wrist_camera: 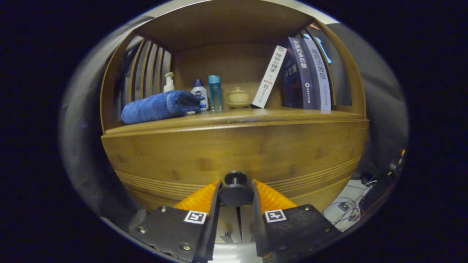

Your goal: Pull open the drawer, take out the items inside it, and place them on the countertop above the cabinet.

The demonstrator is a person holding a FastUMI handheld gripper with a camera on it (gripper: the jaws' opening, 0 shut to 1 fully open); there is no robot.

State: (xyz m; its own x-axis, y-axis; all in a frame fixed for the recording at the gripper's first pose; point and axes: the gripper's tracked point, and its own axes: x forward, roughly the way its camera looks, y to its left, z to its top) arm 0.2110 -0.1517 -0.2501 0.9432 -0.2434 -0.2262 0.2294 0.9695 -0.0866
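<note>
Both fingers (204,197) of your gripper (236,195) clamped the drawer's black knob (236,190) between them, set to pull the drawer (234,153) open.

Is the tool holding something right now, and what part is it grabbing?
Yes. The tool is shut on the drawer's black knob, one finger pressing each side of it.

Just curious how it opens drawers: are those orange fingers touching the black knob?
Touching. The gripper view shows both fingers of the gripper pressed against the knob, no gap either side.
</note>
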